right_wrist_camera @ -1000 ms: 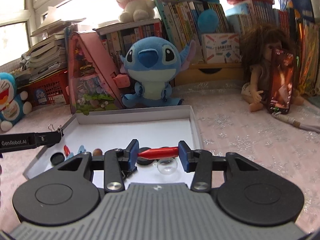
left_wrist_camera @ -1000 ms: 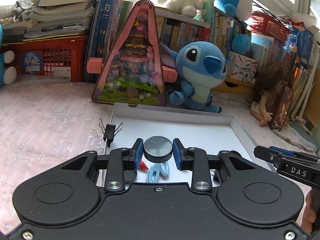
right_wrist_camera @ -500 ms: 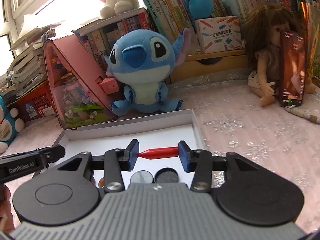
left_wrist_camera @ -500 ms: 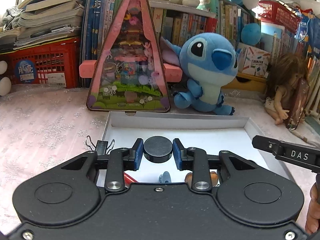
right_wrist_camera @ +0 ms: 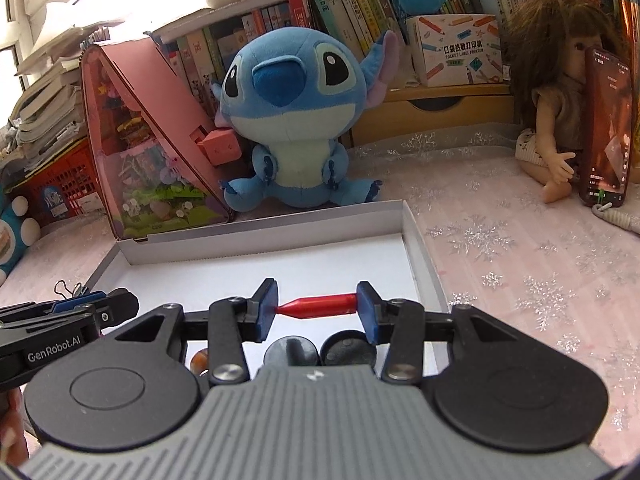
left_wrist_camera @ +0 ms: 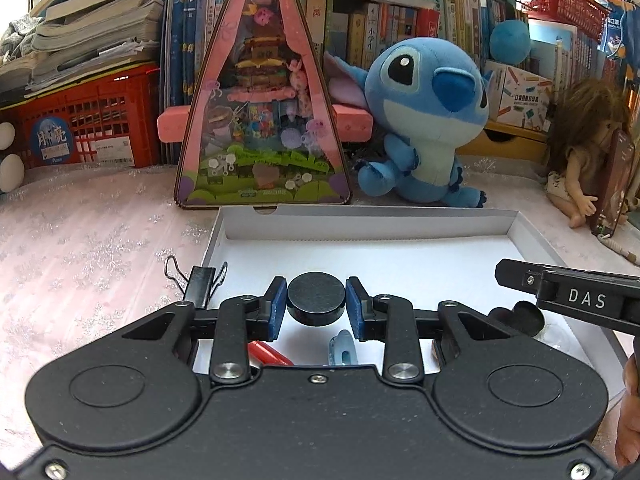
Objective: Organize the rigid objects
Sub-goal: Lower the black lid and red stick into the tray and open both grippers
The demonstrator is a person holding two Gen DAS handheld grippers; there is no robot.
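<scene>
My left gripper (left_wrist_camera: 316,304) is shut on a black round disc (left_wrist_camera: 316,298), held just above the floor of a shallow white box (left_wrist_camera: 368,222). Below it in the box lie a red piece (left_wrist_camera: 269,353) and a pale blue clip (left_wrist_camera: 341,348). My right gripper (right_wrist_camera: 317,307) is shut on a red cone-tipped cap (right_wrist_camera: 318,305), gripped end to end over the same white box (right_wrist_camera: 264,226). Two black discs (right_wrist_camera: 320,350) and a brown bead (right_wrist_camera: 199,359) lie beneath it. The right gripper's arm (left_wrist_camera: 568,298) reaches in at the right of the left wrist view.
A black binder clip (left_wrist_camera: 200,280) sits on the box's left wall. Behind the box stand a pink triangular toy case (left_wrist_camera: 262,120) and a blue plush (left_wrist_camera: 428,120). A doll (right_wrist_camera: 560,120) with a phone (right_wrist_camera: 606,128) sits at the right. Books and a red crate (left_wrist_camera: 84,124) line the back.
Both grippers have moved forward and lower over the white box, each keeping its object. The box's far wall and the toys behind it look nearer.
</scene>
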